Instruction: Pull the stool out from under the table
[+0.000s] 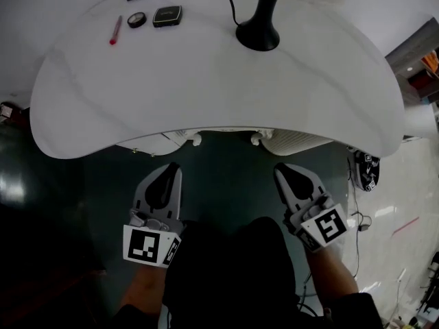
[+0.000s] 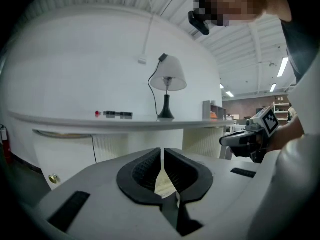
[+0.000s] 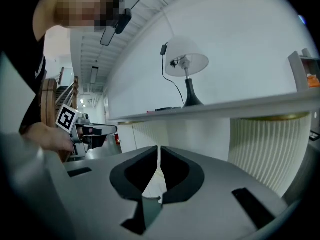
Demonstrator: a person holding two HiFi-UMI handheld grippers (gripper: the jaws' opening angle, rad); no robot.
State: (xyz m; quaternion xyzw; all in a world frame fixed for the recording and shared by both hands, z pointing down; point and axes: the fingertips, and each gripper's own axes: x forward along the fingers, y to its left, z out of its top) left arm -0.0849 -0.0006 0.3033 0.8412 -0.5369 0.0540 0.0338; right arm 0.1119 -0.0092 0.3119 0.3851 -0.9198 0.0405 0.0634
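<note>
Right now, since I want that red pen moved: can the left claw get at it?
Probably not: the shut left claw hangs below the table edge; the pen lies on top, far side.

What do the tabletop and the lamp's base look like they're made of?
Tabletop: looks like white stone or a marble-look laminate, smooth, with faint grey veins. Lamp base: glossy black, perhaps painted metal or ceramic; it shows a soft sheen.

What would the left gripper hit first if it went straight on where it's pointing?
Most likely the plain white panel under the table. Nothing shows in between, though depth is hard to judge.
</note>
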